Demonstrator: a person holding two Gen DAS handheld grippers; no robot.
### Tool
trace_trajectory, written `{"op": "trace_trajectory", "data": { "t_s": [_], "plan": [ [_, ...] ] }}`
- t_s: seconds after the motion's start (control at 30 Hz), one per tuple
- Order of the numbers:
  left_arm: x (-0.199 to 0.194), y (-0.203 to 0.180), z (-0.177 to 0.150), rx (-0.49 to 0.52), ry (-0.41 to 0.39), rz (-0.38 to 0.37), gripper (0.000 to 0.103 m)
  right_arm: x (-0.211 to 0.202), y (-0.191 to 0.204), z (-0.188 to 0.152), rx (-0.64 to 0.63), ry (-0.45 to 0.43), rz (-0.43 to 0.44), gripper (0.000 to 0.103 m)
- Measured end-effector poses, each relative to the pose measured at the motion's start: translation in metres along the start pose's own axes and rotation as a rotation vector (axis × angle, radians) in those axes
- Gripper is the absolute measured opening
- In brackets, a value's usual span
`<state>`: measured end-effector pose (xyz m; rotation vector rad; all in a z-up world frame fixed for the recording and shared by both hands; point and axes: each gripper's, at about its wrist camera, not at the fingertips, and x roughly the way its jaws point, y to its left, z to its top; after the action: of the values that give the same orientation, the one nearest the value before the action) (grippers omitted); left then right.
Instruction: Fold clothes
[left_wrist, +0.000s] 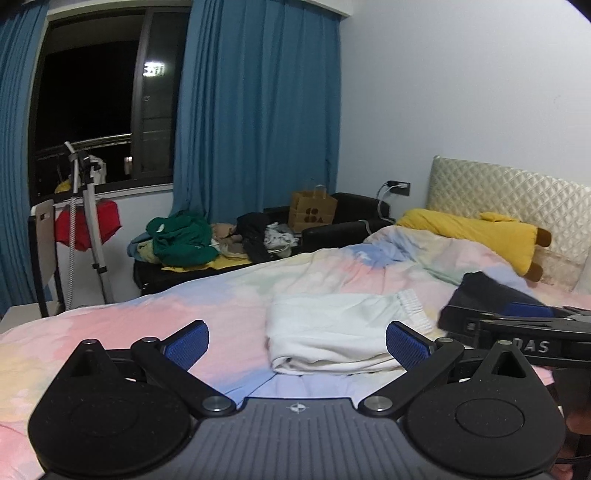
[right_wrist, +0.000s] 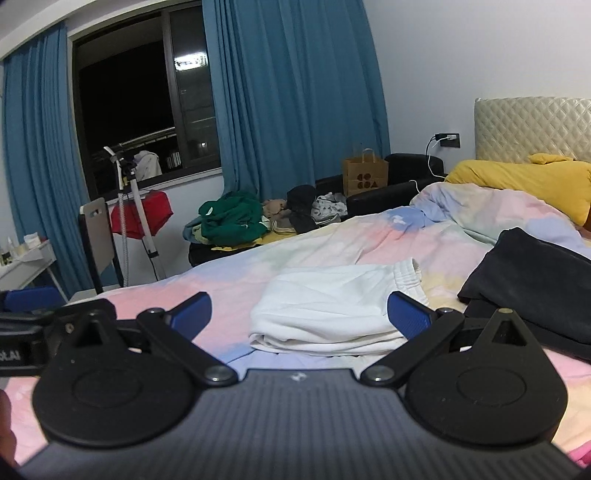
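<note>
A folded white garment (left_wrist: 343, 328) with an elastic waistband lies on the pastel bedspread (left_wrist: 184, 306), just ahead of both grippers; it also shows in the right wrist view (right_wrist: 332, 310). A folded dark garment (right_wrist: 532, 280) lies to its right; it also shows in the left wrist view (left_wrist: 487, 295). My left gripper (left_wrist: 297, 341) is open and empty, held above the bed in front of the white garment. My right gripper (right_wrist: 299, 314) is open and empty, beside the left one. The right gripper's body shows at the right edge of the left wrist view (left_wrist: 524, 332).
A yellow pillow (left_wrist: 476, 232) lies against the quilted headboard (left_wrist: 509, 195). A black sofa (left_wrist: 347, 214) behind the bed holds a pile of clothes, with a green garment (left_wrist: 181, 240) and a paper bag (left_wrist: 312, 210). A chair (right_wrist: 99, 240) and a garment steamer stand (left_wrist: 88, 221) are at the left.
</note>
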<state>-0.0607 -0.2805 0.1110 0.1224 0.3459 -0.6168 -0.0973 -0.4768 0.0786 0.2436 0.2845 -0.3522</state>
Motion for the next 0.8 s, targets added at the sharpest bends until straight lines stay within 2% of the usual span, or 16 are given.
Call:
{"op": "trace_trajectory", "data": {
  "t_s": [0.5, 0.7, 0.8],
  "plan": [
    [0.027, 0.038, -0.046, -0.013, 0.017, 0.068, 0.103, 0.019, 0.024, -0.063, -0.071, 0.007, -0.052, 0.103],
    [0.035, 0.054, -0.058, -0.033, 0.033, 0.067, 0.103, 0.02, 0.037, -0.07, -0.124, -0.014, -0.079, 0.103],
    [0.038, 0.056, -0.06, -0.011, 0.036, 0.081, 0.103, 0.021, 0.042, -0.073, -0.152, -0.017, -0.106, 0.103]
  ]
}}
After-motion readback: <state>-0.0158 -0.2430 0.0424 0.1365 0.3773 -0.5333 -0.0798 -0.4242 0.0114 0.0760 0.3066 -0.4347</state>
